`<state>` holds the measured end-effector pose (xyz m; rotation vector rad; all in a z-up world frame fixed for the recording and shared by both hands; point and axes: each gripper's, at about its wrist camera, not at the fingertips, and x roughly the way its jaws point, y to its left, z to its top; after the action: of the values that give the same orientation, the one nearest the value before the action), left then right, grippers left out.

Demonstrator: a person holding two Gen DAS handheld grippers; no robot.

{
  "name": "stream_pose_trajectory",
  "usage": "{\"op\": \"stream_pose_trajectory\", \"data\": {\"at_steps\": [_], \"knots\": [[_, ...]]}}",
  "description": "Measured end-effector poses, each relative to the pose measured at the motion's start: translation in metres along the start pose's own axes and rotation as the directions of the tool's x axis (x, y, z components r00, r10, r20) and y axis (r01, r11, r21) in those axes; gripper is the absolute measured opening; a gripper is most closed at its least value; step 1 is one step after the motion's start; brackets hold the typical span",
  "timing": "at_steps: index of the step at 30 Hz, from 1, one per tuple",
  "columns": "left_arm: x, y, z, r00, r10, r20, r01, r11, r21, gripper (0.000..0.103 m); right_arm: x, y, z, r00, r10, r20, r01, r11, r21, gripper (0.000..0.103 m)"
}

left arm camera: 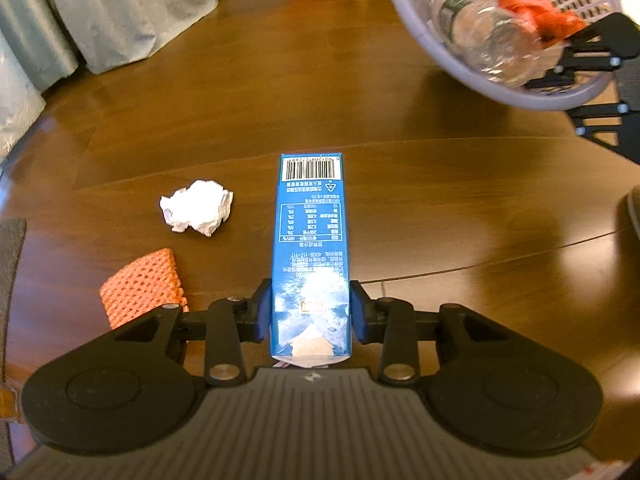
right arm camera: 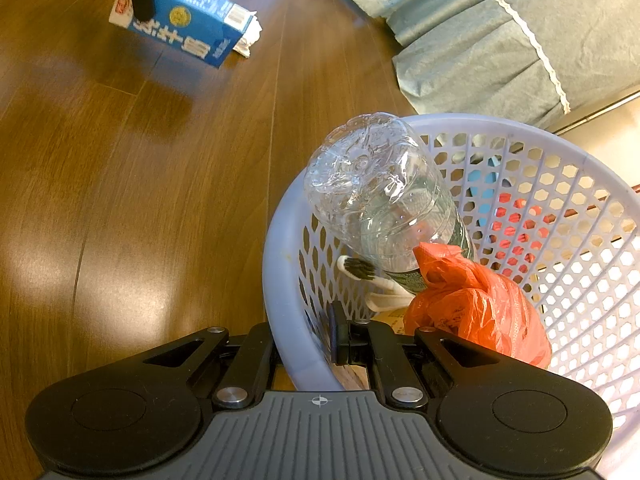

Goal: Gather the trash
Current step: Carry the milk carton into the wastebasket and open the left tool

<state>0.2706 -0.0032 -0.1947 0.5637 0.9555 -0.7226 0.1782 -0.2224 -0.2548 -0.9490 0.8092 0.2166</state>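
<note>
Your left gripper (left arm camera: 310, 312) is clamped on the blue carton (left arm camera: 310, 256), holding it above the wooden floor (left arm camera: 440, 208). Left of the carton lie a crumpled tissue (left arm camera: 197, 207) and an orange net (left arm camera: 142, 286). Your right gripper (right arm camera: 308, 340) pinches the basket (right arm camera: 280, 280) rim; a bottle (right arm camera: 380, 200) and red bag (right arm camera: 476, 304) sit inside.

Setting: we judge this a home, likely a bedroom.
Floor: we note brown wood-look flooring (left arm camera: 280, 80).
Furnishing: we see a grey-green bed skirt (right arm camera: 480, 40) with white trim hanging down to the floor.
</note>
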Motion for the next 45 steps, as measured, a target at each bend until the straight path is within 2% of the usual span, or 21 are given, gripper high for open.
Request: {"op": "stream_pose_trajectory", "data": {"at_steps": [7, 20, 38, 45], "knots": [[-0.028, -0.006, 0.016, 0.999, -0.025, 0.035, 0.026, 0.999, -0.037, 0.033, 0.0, 0.0, 0.0, 1.0, 0.0, 0.0, 0.0, 1.0, 0.0, 0.005], [-0.049, -0.031, 0.071, 0.991, -0.081, 0.102, 0.078, 0.996, 0.03, 0.033, 0.0, -0.001, 0.0, 1.0, 0.001, 0.003, -0.001, 1.0, 0.003, 0.005], [-0.059, -0.044, 0.093, 0.986, -0.114, 0.118, 0.105, 0.991, 0.08, 0.033, 0.001, -0.001, 0.0, 1.0, 0.002, 0.004, -0.002, 1.0, 0.008, 0.005], [-0.058, -0.059, 0.135, 0.979, -0.141, 0.149, 0.12, 0.983, 0.137, 0.033, 0.001, -0.001, 0.0, 1.0, 0.003, 0.007, -0.003, 1.0, 0.011, 0.005]]}}
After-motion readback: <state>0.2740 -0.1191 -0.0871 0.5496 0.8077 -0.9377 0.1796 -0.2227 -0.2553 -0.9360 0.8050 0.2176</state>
